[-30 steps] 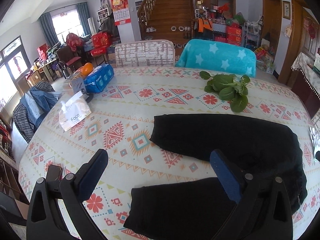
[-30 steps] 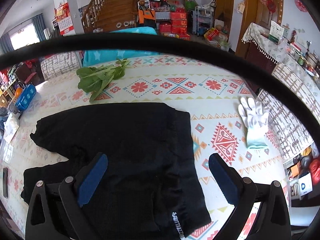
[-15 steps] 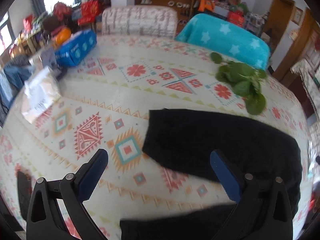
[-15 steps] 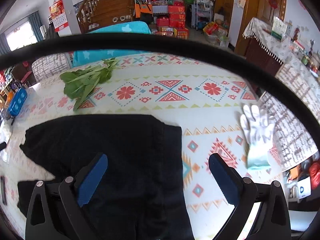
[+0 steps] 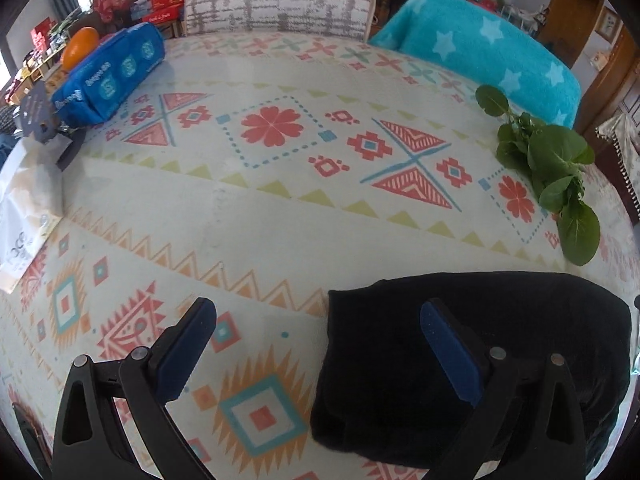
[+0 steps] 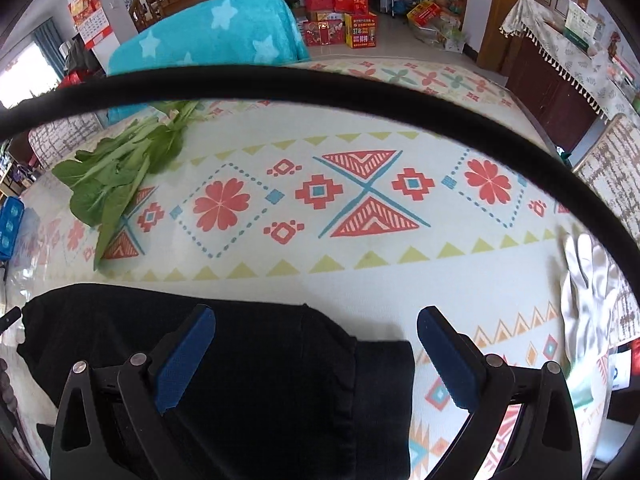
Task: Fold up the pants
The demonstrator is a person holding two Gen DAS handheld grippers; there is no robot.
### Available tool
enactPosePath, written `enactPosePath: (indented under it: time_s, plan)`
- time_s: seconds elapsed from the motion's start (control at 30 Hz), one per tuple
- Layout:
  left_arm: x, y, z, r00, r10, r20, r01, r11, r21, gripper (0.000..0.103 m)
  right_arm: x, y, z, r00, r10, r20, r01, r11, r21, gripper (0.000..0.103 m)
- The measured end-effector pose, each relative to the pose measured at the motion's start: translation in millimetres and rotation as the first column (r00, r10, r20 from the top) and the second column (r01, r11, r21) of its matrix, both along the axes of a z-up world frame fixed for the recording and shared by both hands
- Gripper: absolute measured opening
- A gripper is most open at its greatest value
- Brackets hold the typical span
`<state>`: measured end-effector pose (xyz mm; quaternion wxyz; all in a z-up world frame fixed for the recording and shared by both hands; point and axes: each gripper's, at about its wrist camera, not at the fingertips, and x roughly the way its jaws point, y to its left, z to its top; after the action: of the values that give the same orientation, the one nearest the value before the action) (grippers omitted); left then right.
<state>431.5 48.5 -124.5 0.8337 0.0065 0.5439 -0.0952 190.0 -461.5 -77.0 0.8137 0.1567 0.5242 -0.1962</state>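
Right now the black knit pants (image 5: 480, 344) lie flat on the bench (image 5: 280, 216), at about four o'clock in my left view and seven o'clock in my right. My left gripper (image 5: 316, 344) hangs over the cuff end with its fingers spread wide and holding nothing: the right-hand pad is above the cloth, the left-hand one above bare patterned tablecloth. My right gripper (image 6: 314, 344) is equally wide apart and empty, straddling the far edge of the fabric near what I take for the ribbed waistband.

My worry is the grab. The fabric is dark and looks doubled, so I could pinch one layer only and drag the stack askew, or catch the tablecloth with it. A lopsided lift between the two hands would skew the fold.

At one o'clock of the pants in the left view sits a bunch of green leafy vegetables (image 5: 556, 172), near enough to be swept by a swung leg. A white glove (image 6: 588, 280) lies at three o'clock in the right view, well apart.

The pants' near edge is cut off below both frames, and black on black hides the seams. A dark curved band crosses the right view.
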Motion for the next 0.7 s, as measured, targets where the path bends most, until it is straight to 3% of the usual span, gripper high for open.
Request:
enactPosePath:
  time_s: [0.17,0.37,0.43,0.47,0.5,0.53,0.57,0.6,0.63,0.67,0.7]
  plan:
    - [6.9,-6.9,-13.2,0.999,-0.021,-0.035,0.019,0.999,-0.039,0.102,13.0,2.1,-9.5,0.999,0.03,-0.031,-0.03,1.0,-0.005,0.102]
    - [6.4,-19.8,-14.2,0.998,-0.056,-0.009,0.056,0.998,-0.031,0.101,20.0,13.5,-23.8,0.994,0.075,-0.083,-0.078,0.996,-0.042,0.102]
    - [3.8,-25.0,-13.0,0.997,-0.074,0.005,0.074,0.997,-0.026,0.093,19.5,16.6,-26.2,0.992,0.088,-0.086,-0.092,0.995,-0.042,0.101]
    - [1.9,-28.0,-12.0,0.996,-0.082,0.018,0.082,0.997,-0.002,0.08,19.9,19.2,-28.8,0.991,0.097,-0.093,-0.101,0.994,-0.045,0.096]
    - [0.2,-31.8,-10.7,0.995,-0.094,0.035,0.093,0.995,0.027,0.058,20.3,22.0,-31.3,0.989,0.107,-0.101,-0.113,0.992,-0.049,0.091]
    - [-1.9,-35.3,-8.3,0.992,-0.119,0.046,0.118,0.993,0.03,0.045,20.3,26.0,-34.2,0.986,0.127,-0.103,-0.132,0.991,-0.037,0.08]
    - [-2.8,-37.8,-6.3,0.989,-0.143,0.035,0.143,0.99,-0.002,0.015,18.0,29.0,-32.4,0.988,0.134,-0.08,-0.136,0.99,-0.027,0.066]
    - [-2.0,-39.6,-5.9,0.988,-0.153,0.011,0.153,0.988,-0.027,0.014,17.6,31.8,-31.7,0.987,0.14,-0.073,-0.142,0.99,-0.013,0.062]
    - [-2.4,-41.3,-3.8,0.989,-0.149,0.01,0.149,0.989,-0.024,0.013,17.5,34.5,-30.1,0.988,0.136,-0.073,-0.139,0.99,-0.027,0.05]
    - [-3.3,-42.6,-1.0,0.988,-0.15,0.023,0.151,0.988,-0.016,0.013,16.6,36.0,-26.8,0.988,0.134,-0.073,-0.138,0.989,-0.045,0.029]
    - [-4.4,-42.4,1.5,0.988,-0.149,0.03,0.15,0.989,-0.014,0.013,15.4,34.5,-24.2,0.989,0.129,-0.07,-0.132,0.99,-0.043,0.023]
